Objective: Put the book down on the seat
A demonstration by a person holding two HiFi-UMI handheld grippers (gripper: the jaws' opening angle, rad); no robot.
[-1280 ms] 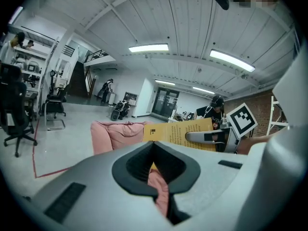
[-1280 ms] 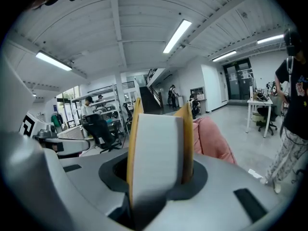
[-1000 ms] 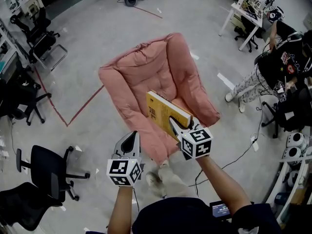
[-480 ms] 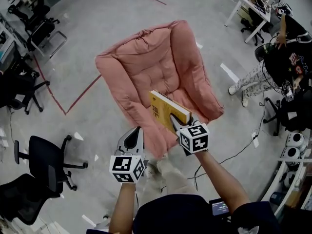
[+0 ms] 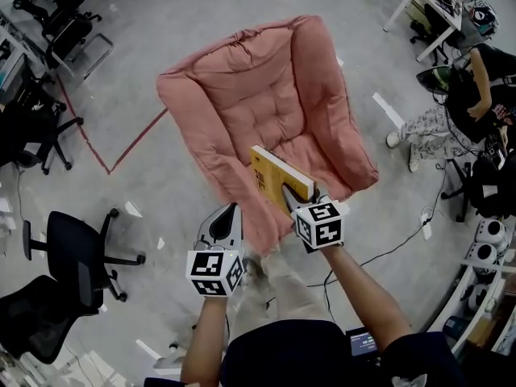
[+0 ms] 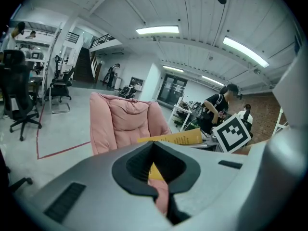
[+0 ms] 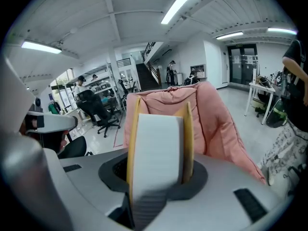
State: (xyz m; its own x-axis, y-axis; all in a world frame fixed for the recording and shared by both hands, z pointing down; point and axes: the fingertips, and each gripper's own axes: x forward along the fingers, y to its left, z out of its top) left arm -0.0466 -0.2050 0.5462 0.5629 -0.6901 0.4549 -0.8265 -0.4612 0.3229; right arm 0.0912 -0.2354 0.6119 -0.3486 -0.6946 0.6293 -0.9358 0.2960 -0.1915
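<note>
A pink padded armchair [image 5: 266,103] stands on the grey floor ahead of me. My right gripper [image 5: 292,200] is shut on the near end of a thick yellow book [image 5: 272,176], which hangs flat and slightly tilted over the front part of the seat. In the right gripper view the book's white page block [image 7: 156,143] fills the space between the jaws, with the chair back [image 7: 216,114] behind it. My left gripper [image 5: 228,216] hovers left of the chair's front edge, shut and holding nothing. The left gripper view shows the chair [image 6: 125,121] and the book's spine [image 6: 173,138].
Black office chairs [image 5: 76,252] stand at the left and far left [image 5: 40,127]. A red tape line [image 5: 121,156] runs across the floor left of the armchair. A person [image 5: 476,87] stands at the right beside desks [image 5: 431,6]. A cable [image 5: 395,248] trails on the floor.
Both grippers have come down. The book has sunk with the right gripper toward the front of the seat. The grip on it is unchanged.
</note>
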